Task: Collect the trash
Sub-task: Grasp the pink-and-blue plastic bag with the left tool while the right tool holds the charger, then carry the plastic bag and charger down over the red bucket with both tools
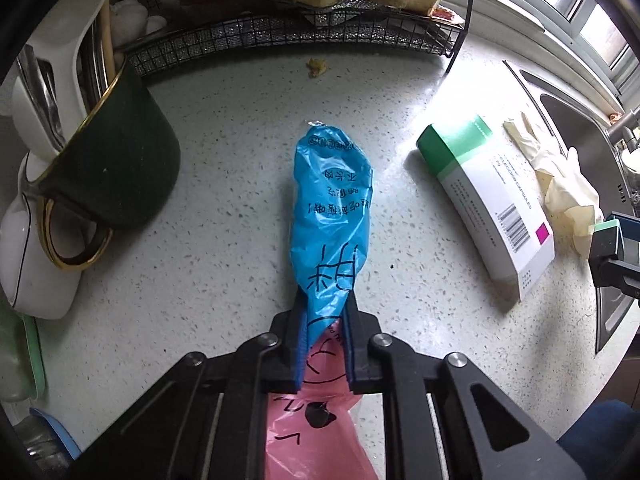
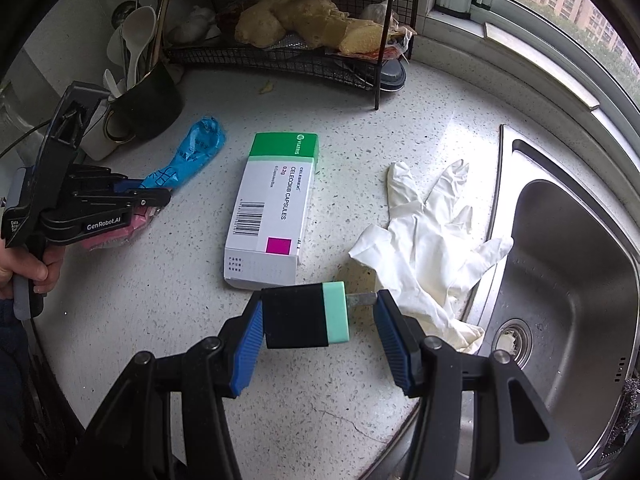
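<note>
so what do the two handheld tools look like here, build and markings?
Both tools are black linkage frames with silver pivot bolts and ribbed blue finger pads. The left tool carries white "GenRobot.AI" lettering and a grey-ended handle. A dark blue sleeve shows at the edge.

Speckled, polished stone-look counter (image 2: 360, 128); brushed stainless-steel sink (image 2: 568, 264); crinkled glossy blue-and-pink plastic wrapper (image 1: 330, 208); matt cardboard box (image 2: 276, 204); thin white rubbery glove (image 2: 432, 248); black wire rack (image 2: 288, 60).

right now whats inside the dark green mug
Standing in the dark green mug are white spoons and a wooden handle. Their lower ends and the mug's bottom are hidden by its wall.
</note>
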Motion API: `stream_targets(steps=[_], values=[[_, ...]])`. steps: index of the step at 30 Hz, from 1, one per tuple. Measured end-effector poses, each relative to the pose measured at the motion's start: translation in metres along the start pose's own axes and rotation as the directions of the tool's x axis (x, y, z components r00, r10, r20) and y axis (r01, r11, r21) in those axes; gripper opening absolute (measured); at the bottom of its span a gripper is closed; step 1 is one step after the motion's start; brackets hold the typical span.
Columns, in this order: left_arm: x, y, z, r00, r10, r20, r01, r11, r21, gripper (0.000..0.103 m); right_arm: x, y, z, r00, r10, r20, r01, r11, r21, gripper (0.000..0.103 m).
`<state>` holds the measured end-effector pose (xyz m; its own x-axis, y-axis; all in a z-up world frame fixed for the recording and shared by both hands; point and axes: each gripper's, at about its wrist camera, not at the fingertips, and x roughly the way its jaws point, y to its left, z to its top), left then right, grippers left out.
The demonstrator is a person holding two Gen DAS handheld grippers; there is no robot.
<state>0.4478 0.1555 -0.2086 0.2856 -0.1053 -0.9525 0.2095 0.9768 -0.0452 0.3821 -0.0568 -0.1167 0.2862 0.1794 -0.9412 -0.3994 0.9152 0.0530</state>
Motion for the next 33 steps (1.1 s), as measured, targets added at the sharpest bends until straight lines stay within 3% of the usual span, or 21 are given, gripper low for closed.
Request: stream_targets(steps=[14,33], values=[[-0.054,-0.073,-0.056,1.0,0.0,0.02,0.0,0.999,0.042,0.013,-0.03,-0.001,-0.04,0.999,0.002,0.033,0.0,0.999,-0.04,0.051],[-0.129,-0.208,-0.156,0.996,0.003,0.088,-0.009,0.998,0.07,0.013,-0.082,-0.016,-0.153,0.998,0.04,0.04,-0.037,0.997,-0.073,0.051]])
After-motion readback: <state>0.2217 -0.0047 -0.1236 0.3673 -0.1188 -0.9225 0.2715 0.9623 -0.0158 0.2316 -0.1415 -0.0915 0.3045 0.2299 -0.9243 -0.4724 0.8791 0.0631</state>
